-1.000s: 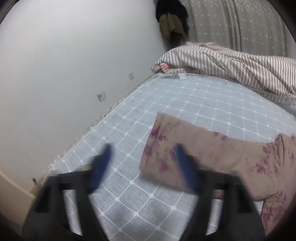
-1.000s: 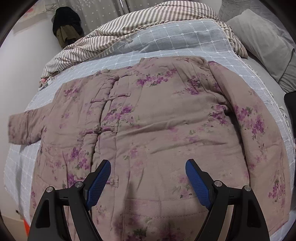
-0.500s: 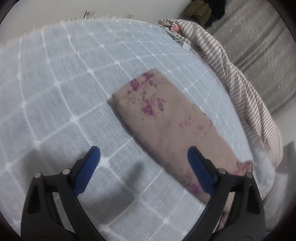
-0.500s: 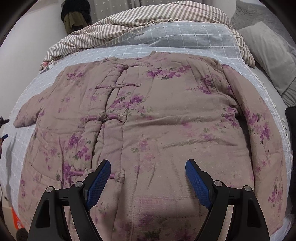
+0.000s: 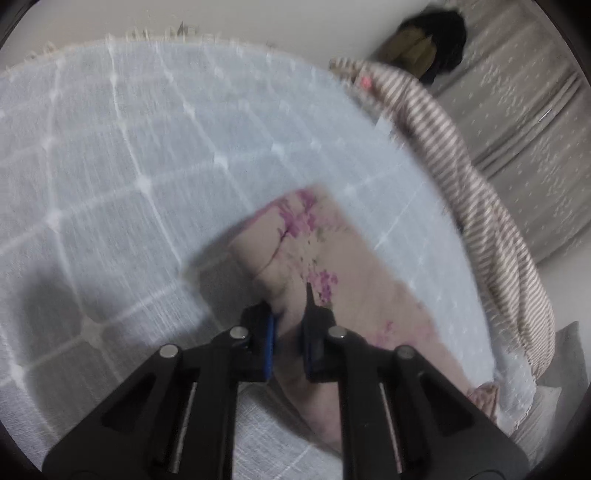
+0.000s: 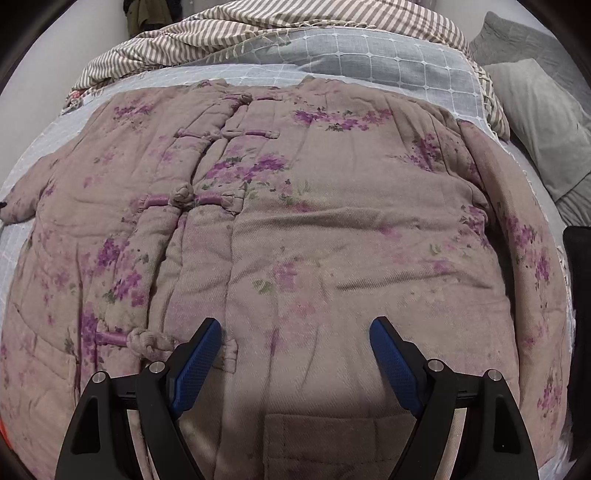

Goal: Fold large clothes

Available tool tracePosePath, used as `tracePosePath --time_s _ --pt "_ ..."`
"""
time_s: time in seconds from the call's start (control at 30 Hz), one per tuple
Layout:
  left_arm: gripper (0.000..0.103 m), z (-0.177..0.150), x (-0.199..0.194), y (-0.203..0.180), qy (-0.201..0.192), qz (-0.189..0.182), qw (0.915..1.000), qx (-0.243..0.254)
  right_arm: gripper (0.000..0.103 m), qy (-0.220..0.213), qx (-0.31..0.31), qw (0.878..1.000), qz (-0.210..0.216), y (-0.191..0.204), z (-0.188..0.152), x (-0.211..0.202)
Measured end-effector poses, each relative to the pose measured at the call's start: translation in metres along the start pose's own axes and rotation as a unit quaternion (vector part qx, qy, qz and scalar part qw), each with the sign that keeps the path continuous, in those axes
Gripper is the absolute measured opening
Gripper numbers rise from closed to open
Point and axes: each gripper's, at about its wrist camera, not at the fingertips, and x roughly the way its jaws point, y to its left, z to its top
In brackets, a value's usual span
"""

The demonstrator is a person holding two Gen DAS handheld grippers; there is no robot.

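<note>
On the bed [image 5: 122, 155], near its left edge, the left hand-held gripper [image 5: 288, 332] had its jaws pinched narrow on the cuff end of the sleeve [image 5: 314, 251] of a quilted floral coat [image 6: 295, 229], the cloth bunched between the blue pads. The picture was blurred, so how deep the bite went could not be told. The coat itself lay face up and spread flat across the middle of the checked bedspread [image 6: 388, 62], collar toward the striped quilt [image 6: 295, 18] heaped at the far edge, knot buttons fastened down the front. To the right, the right hand-held gripper [image 6: 295, 354] hung with jaws wide above the coat's lower front, gripping nothing. The step looked to be folding the left sleeve inward; done well, it would call for lifting the cuff only slightly, carrying it straight across the chest and laying it flat, while the free tool pinned the body so the padded cloth did not drag.
</note>
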Motion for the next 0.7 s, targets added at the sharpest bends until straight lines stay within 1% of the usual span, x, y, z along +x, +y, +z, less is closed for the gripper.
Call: tracePosePath --time_s 0.03,0.07,0.1,0.13,0.17,0.2,0.23,0.27,0.3,0.37,0.4,0.43,0.47,0.5,0.57,0.6,0.63,0.7 --pt "0.013 0.001 -0.015 0.001 -0.030 -0.002 0.9995 -0.003 0.084 0.000 0.000 1.000 0.001 0.001 0.000 0.000" --pt "0.013 0.001 -0.034 0.003 -0.071 0.004 0.9974 -0.003 0.084 -0.001 0.000 1.000 0.001 0.002 0.000 0.000" --pt "0.013 0.001 -0.043 0.005 -0.100 0.017 0.9949 -0.001 0.084 -0.002 -0.002 1.000 0.001 0.004 0.000 0.000" --pt "0.013 -0.001 -0.048 0.007 -0.119 0.035 0.9923 0.007 0.084 -0.003 -0.003 1.000 0.002 0.004 0.000 0.000" --pt "0.013 -0.002 -0.044 0.008 -0.122 0.065 0.9901 0.025 0.084 -0.003 -0.004 1.000 0.003 0.004 0.001 0.000" --pt "0.013 -0.005 -0.030 0.007 -0.098 0.098 0.9891 0.049 0.084 -0.003 -0.003 1.000 0.006 0.003 0.001 0.000" --pt "0.014 -0.009 -0.015 0.007 -0.074 0.123 0.9876 0.063 0.084 -0.003 -0.002 1.000 0.009 0.002 0.000 0.001" --pt "0.015 -0.016 0.002 0.009 -0.038 0.155 0.9845 0.074 0.084 -0.002 -0.001 1.000 0.010 0.000 0.001 0.001" --pt "0.020 -0.021 0.008 0.010 -0.027 0.168 0.9825 0.077 0.084 -0.002 0.000 1.000 0.013 -0.003 0.002 0.002" --pt "0.030 -0.030 0.003 0.006 -0.040 0.173 0.9798 0.091 0.084 -0.001 0.002 1.000 0.017 -0.007 0.003 0.000" --pt "0.045 -0.033 -0.003 0.003 -0.045 0.176 0.9781 0.102 0.084 -0.001 0.001 1.000 0.018 -0.007 0.004 -0.002" --pt "0.064 -0.036 -0.008 -0.001 -0.042 0.175 0.9772 0.113 0.084 -0.003 0.000 1.000 0.019 -0.008 0.004 -0.004" --pt "0.070 -0.041 -0.016 -0.008 -0.040 0.169 0.9768 0.126 0.084 -0.005 -0.003 1.000 0.020 -0.008 0.005 -0.007" --pt "0.074 -0.044 -0.022 -0.011 -0.041 0.164 0.9763 0.136 0.084 -0.007 -0.004 1.000 0.020 -0.008 0.005 -0.009" --pt "0.075 -0.058 -0.040 -0.022 -0.036 0.152 0.9744 0.162 0.084 -0.009 -0.003 1.000 0.019 -0.008 0.005 -0.012" --pt "0.080 -0.063 -0.046 -0.028 -0.030 0.147 0.9734 0.173 0.084 -0.009 -0.002 1.000 0.021 -0.008 0.004 -0.014" --pt "0.085 -0.069 -0.050 -0.034 -0.021 0.142 0.9725 0.183 0.084 -0.009 -0.002 1.000 0.022 -0.007 0.003 -0.017" --pt "0.087 -0.085 -0.060 -0.045 0.004 0.123 0.9715 0.203 0.084 -0.014 -0.001 1.000 0.027 -0.006 -0.001 -0.026"
